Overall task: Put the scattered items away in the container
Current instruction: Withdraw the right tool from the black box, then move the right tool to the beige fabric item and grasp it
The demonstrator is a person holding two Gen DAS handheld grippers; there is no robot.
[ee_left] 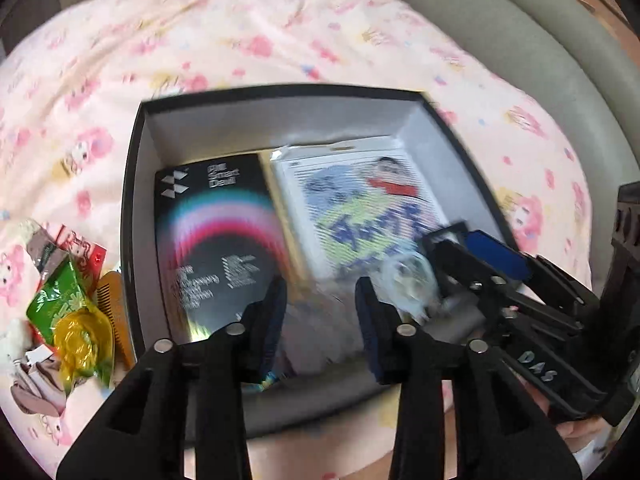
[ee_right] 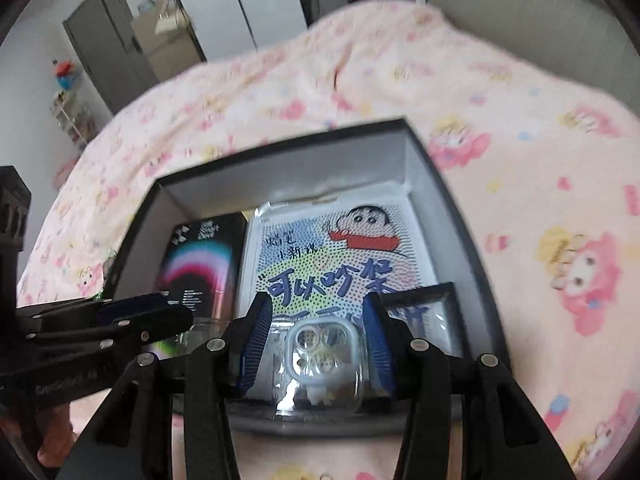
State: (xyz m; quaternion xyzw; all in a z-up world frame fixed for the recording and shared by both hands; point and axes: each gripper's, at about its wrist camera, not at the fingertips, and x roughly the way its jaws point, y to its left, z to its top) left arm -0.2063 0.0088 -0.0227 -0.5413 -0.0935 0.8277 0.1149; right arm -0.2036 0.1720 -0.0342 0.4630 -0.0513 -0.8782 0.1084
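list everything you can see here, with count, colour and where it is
box: one, black outside, grey inside, open, on the blanket
black booklet: one, black with a rainbow arc, flat in the box, left side
cartoon packet: one, white with a cartoon boy and blue writing, flat in the box, right side
phone case: one, clear, in the box's near part, between the right gripper's fingers
snack packets: a few, green, red and yellow, piled on the blanket left of the box
comb: one, orange-brown, between the packets and the box
blanket: one, pink with cartoon print, under everything
left gripper: black, blue pads, open over the box
right gripper: black, blue pads, around the phone case; grip unclear
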